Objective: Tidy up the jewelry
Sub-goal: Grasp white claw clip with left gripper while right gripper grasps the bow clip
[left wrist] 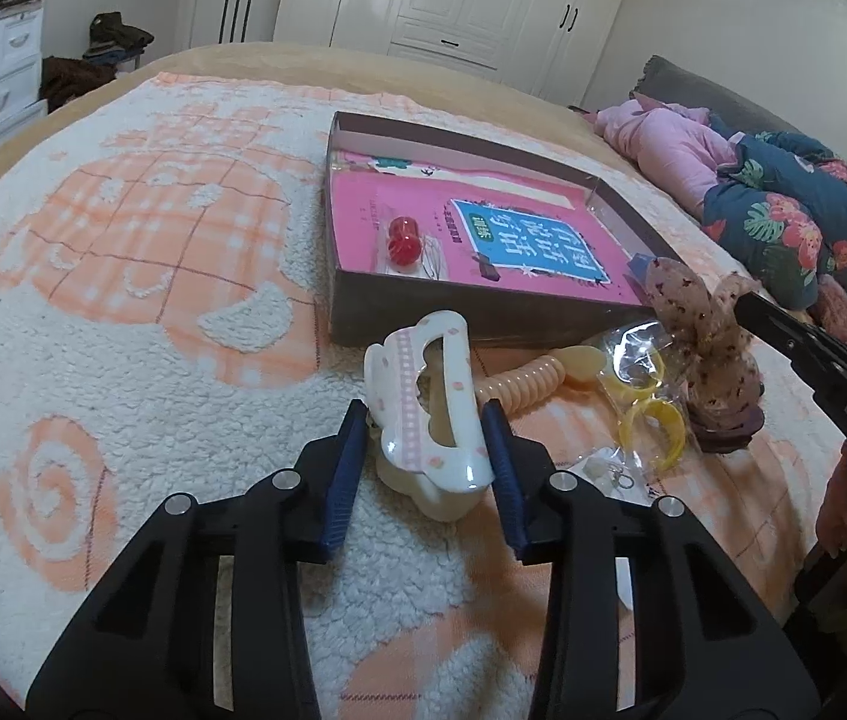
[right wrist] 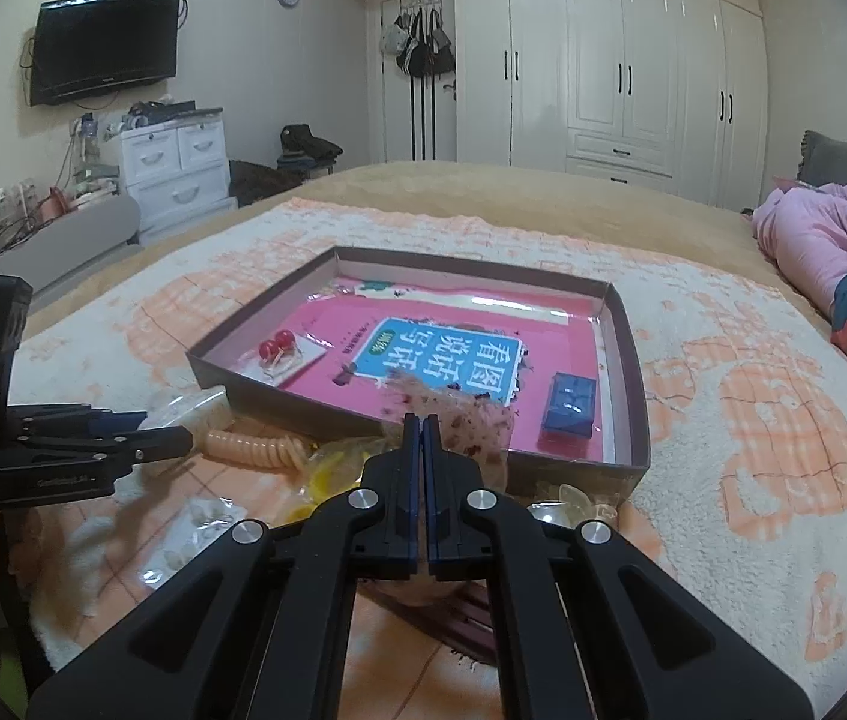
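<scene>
At lower centre of the left wrist view, the left gripper [left wrist: 429, 420] clamps a white hair claw [left wrist: 423, 402] over the blanket. At centre of the right view, the right gripper [right wrist: 421, 426] pinches a brown speckled bow [right wrist: 471, 420]. The shallow box [right wrist: 627, 348] holds one red-bead piece [right wrist: 276, 345] and one blue case [right wrist: 570, 408].

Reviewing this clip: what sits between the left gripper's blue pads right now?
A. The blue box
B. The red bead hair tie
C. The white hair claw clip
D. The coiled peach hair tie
C: in the left wrist view the white hair claw clip stands between the blue pads of the left gripper, which straddle it on the blanket.
</scene>
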`<action>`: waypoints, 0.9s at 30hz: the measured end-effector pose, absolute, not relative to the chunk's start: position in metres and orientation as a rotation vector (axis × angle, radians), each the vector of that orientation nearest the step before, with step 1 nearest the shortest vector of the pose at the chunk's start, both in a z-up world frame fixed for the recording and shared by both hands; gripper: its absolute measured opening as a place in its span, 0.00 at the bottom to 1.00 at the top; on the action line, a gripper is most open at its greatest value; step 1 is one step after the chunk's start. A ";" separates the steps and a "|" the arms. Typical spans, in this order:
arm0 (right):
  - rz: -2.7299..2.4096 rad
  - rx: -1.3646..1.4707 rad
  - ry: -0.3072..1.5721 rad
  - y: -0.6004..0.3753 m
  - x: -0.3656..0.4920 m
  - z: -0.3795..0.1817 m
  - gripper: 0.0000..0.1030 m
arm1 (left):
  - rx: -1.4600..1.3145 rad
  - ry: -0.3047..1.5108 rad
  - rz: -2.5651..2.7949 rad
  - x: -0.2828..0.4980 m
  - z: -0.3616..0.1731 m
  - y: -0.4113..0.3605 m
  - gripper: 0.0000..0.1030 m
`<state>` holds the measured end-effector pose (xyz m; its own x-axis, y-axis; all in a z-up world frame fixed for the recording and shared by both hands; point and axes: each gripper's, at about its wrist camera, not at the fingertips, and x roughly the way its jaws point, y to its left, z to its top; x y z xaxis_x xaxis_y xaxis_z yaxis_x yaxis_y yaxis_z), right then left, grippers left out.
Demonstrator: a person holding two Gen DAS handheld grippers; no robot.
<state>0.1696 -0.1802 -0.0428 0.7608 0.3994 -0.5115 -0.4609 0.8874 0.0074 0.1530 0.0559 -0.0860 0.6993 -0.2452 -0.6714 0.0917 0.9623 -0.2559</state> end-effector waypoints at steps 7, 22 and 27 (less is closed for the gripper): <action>0.491 -0.114 0.498 -0.180 0.151 -0.031 0.02 | -0.224 0.757 -0.191 0.144 -0.080 0.062 0.29; 0.546 -0.094 0.442 -0.175 0.122 -0.006 0.02 | -0.225 0.689 -0.198 0.120 -0.056 0.065 0.29; 0.540 -0.082 0.432 -0.180 0.118 -0.002 0.02 | -0.224 0.672 -0.216 0.119 -0.048 0.060 0.29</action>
<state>0.1183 -0.1797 -0.0018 0.7705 0.4803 -0.4191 -0.5142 0.8569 0.0366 0.1185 0.0600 -0.0475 0.7619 -0.2686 -0.5893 0.1249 0.9538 -0.2733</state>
